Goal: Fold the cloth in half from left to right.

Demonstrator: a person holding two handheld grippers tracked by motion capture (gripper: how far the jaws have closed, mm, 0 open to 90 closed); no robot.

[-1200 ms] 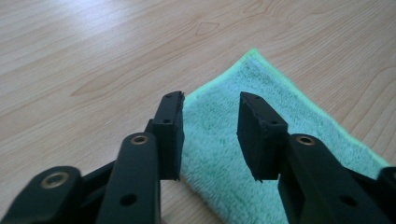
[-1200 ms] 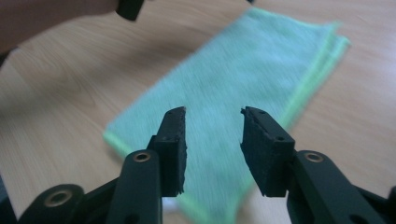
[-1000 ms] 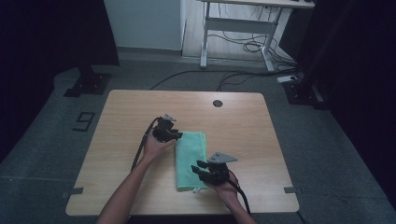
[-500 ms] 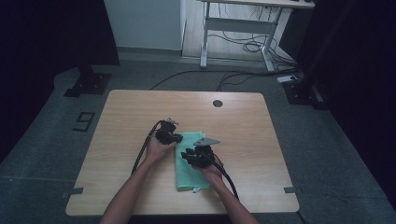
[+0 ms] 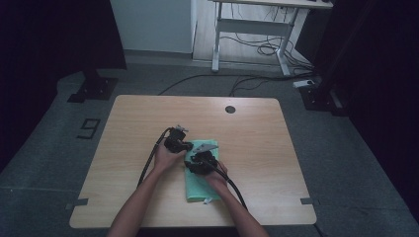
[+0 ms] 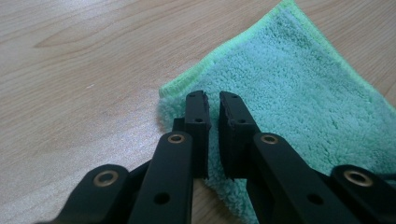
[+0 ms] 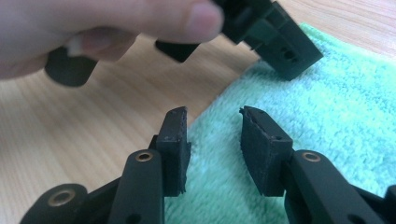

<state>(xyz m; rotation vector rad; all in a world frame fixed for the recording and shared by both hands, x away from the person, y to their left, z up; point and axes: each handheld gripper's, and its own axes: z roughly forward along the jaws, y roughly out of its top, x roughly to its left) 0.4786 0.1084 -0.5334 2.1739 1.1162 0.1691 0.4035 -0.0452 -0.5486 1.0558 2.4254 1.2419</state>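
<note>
Left gripper view: left gripper [image 6: 214,100], jaws nearly shut, nips the green towel [image 6: 299,93] edge to fold it; right gripper [image 7: 212,122] hovers half-open, empty

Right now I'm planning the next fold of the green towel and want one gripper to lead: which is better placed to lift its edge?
Left. The left gripper has its jaws nearly shut on the green towel's edge near a corner; the right gripper hangs open above the edge.
</note>
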